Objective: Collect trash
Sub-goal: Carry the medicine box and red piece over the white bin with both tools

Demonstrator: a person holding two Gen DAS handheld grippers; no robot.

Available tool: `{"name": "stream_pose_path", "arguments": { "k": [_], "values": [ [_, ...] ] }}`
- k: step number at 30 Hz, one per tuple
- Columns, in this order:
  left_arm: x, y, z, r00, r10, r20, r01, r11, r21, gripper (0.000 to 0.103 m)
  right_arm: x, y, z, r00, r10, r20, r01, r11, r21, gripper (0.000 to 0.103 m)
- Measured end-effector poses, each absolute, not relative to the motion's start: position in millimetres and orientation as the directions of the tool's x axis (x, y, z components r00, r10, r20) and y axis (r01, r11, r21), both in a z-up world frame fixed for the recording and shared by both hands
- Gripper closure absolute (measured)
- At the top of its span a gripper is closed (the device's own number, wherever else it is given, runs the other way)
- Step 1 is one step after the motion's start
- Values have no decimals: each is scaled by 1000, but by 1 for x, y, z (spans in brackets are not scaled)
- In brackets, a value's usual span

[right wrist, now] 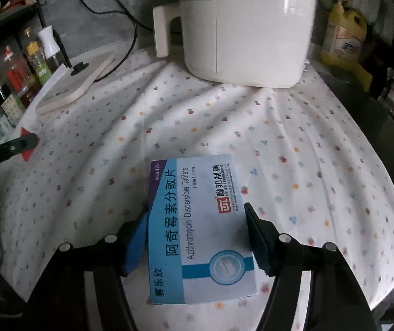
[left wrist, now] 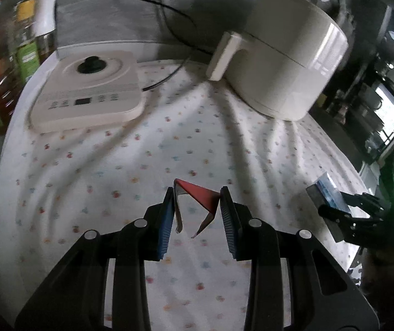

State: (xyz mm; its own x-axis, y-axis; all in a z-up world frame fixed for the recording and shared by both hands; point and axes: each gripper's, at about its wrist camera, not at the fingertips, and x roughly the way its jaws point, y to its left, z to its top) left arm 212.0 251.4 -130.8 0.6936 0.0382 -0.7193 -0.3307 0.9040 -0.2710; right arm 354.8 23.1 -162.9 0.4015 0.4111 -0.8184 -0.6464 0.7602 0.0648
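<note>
A folded red wrapper (left wrist: 201, 193) with a silvery inside is pinched between the blue pads (left wrist: 166, 220) of my left gripper (left wrist: 197, 201), a little above the flowered cloth (left wrist: 141, 165). In the right wrist view, a blue and white medicine box (right wrist: 197, 220) lies lengthwise between the jaws of my right gripper (right wrist: 197, 209). Both pads touch its long sides. From the left wrist view, the right gripper (left wrist: 335, 204) shows at the right edge with the box (left wrist: 325, 189) in it. Far left in the right wrist view are the left gripper (right wrist: 20, 143) and a bit of the red wrapper (right wrist: 27, 153).
A white air fryer (left wrist: 288, 63) stands at the back right of the cloth. A flat white appliance base (left wrist: 86, 93) with a black cord (left wrist: 169, 74) sits at the back left. Sauce bottles (left wrist: 25, 49) line the left edge. A yellow bottle (right wrist: 343, 33) stands behind the fryer.
</note>
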Motion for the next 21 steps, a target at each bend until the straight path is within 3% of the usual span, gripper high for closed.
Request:
{"name": "stream_pose_path", "arguments": {
  "k": [21],
  "values": [
    [225,42,-99,693,-195,-694,3,964,-268,70,268,-211,-115,544,342,-766,-372,917,145,39]
  ]
}}
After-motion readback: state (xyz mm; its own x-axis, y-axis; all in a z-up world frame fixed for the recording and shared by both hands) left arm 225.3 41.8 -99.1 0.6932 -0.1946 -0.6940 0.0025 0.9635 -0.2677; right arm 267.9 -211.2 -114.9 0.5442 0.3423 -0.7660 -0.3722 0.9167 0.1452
